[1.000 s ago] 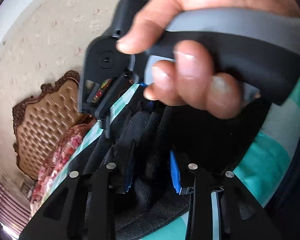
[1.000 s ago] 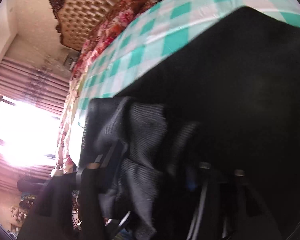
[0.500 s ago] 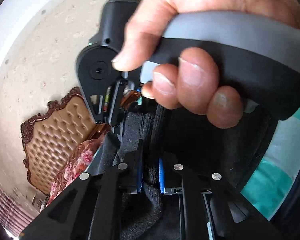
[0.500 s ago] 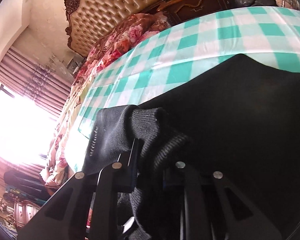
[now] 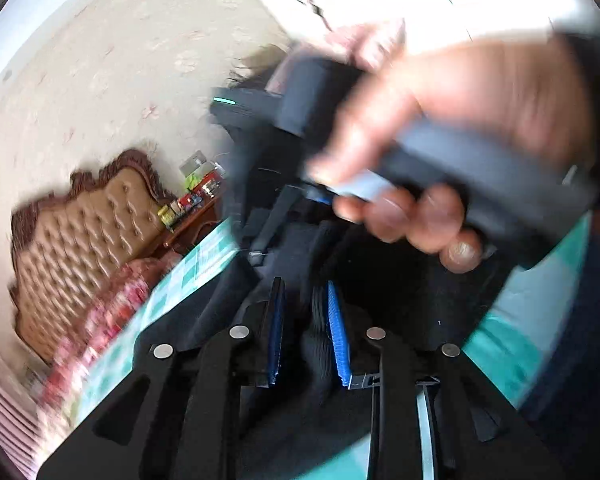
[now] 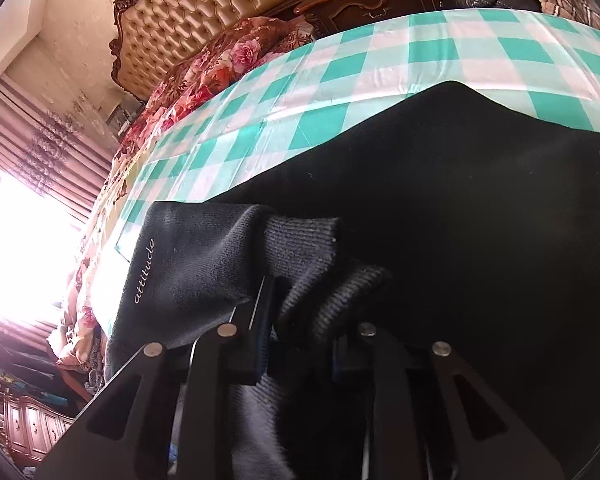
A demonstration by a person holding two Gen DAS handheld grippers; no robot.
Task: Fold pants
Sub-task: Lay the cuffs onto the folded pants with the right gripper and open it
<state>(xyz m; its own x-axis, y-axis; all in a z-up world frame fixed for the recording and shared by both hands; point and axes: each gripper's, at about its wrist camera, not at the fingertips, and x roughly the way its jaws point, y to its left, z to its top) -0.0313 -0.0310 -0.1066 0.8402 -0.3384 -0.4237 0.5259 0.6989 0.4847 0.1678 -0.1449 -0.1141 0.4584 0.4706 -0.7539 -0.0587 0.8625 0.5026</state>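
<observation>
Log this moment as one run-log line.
stage: gathering pants cuff | left gripper: jaws opening, ribbed fabric between | right gripper: jaws opening, cuff between | surface: checked cloth

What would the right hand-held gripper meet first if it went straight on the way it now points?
Probably the black pants: the ribbed cuff already sits between the opening jaws of the right hand-held gripper, and more dark cloth lies ahead before the checked cloth. Depth is unclear.

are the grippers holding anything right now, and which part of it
Both have the black pants between their pads, with jaws opening. The right gripper is on the ribbed cuff; the left gripper is on a bunched ribbed fold, part unclear.
</observation>
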